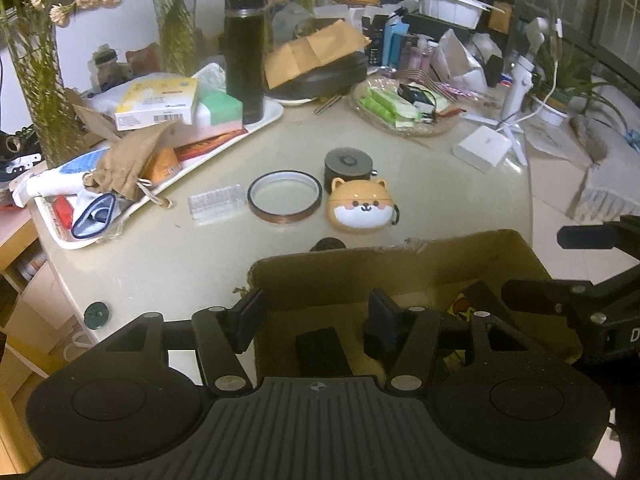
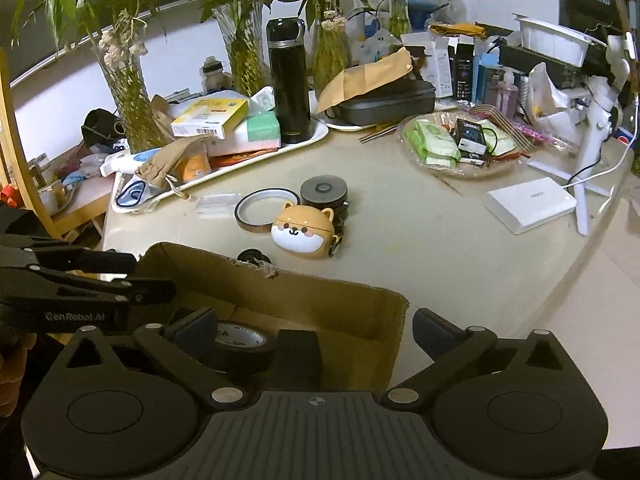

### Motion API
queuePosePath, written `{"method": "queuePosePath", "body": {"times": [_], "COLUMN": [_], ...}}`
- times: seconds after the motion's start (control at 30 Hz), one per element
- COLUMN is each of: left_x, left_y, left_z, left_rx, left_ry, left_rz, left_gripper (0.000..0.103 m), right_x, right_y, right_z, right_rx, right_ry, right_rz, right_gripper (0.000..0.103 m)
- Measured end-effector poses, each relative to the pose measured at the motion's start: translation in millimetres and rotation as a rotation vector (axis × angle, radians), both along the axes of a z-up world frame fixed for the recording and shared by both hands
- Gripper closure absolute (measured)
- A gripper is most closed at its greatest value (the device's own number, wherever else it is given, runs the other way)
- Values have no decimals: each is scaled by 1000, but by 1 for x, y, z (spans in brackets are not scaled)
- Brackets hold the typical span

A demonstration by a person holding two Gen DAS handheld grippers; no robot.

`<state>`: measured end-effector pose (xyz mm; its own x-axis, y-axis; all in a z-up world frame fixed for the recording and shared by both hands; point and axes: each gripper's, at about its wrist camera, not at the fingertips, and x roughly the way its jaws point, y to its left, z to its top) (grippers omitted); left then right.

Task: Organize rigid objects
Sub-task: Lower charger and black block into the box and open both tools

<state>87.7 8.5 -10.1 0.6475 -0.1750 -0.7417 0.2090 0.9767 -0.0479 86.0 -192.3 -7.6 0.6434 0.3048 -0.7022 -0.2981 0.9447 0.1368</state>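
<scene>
- Open brown cardboard box (image 1: 460, 268) sits at the near edge of the pale beige counter (image 1: 180, 256); both grippers hang over it, angled downward.
- Left gripper (image 1: 316, 316): jaws part-way apart, nothing between the pads. One finger is outside the box's left wall, the other inside the box. A small black block (image 1: 320, 350) lies on the box floor under the gap.
- Right gripper (image 2: 316, 334): jaws spread wide, pads pressing on nothing. Its left finger is over the box interior, its right finger beyond the box's right wall.
- Black roll of tape with a printed inner ring (image 2: 240, 342) lies in the box, just beside the right gripper's left finger; contact cannot be told.
- Remaining on the counter beyond the box, grouped close together: dog-face case in orange and white (image 1: 362, 210), dark grey round tin with a knobbed lid (image 1: 347, 164) just behind it, thin amber tape ring lying flat (image 1: 285, 197) to its left, clear ribbed plastic case (image 1: 216, 201) further left.
- Small black round object (image 1: 328, 245) sits just behind the box's far wall, partly hidden.
- Dark green round cap (image 1: 97, 314) lies alone near the counter's left edge.
- White oblong tray (image 1: 264, 120) at back left carries a tall black flask (image 1: 244, 56), a yellow and white carton (image 1: 158, 104) and a tan drawstring pouch (image 1: 128, 164).
- Flat white box (image 1: 482, 148) lies at the right, well apart from the grouped items.
</scene>
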Motion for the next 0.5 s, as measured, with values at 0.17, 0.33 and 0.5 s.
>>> {"method": "queuePosePath", "body": {"times": [0.17, 0.33, 0.5], "left_x": [-1, -2, 2], "left_y": [2, 3, 7], "left_z": [3, 6, 8], "left_rx": [-2, -6, -20], "left_ry": [-20, -52, -57], "left_rz": [12, 24, 58], "left_gripper": [47, 47, 47], "right_x": [0, 1, 3], "right_y": [4, 4, 2], "right_z": [-2, -4, -5], "right_rx": [-25, -22, -6], "right_ry": [-8, -13, -18], "right_rz": [13, 13, 9], "right_gripper": [0, 0, 0]}}
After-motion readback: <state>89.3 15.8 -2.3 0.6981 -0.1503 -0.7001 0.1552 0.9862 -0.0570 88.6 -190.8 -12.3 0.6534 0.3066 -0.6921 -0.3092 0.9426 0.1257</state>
